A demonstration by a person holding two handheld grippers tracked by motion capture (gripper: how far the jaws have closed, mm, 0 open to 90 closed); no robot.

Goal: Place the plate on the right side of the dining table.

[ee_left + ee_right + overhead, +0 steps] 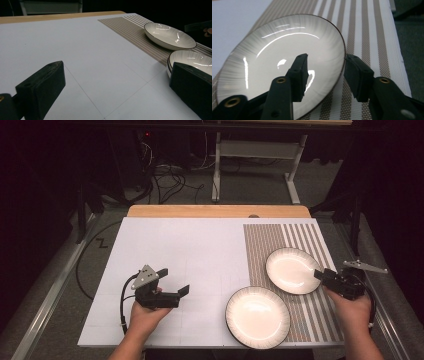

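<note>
Plates: I read two white ribbed plates on the counter (pixel 165 245). Far plate (pixel 292 270) lies on the striped mat (pixel 300 240); near plate (pixel 257 316) lies closer to me, overlapping the mat's left edge, just beside the far one.

Right tongs (pixel 325 72) straddle the far plate's right rim: one jaw stands over the plate's inside, the other outside above the mat. The jaws are partly apart, with a gap visible between the outer pad and the rim, so I read no grip.

Left tongs (pixel 175 281) hover over the bare white surface, jaws spread wide, nothing between them, well apart from both plates.
</note>
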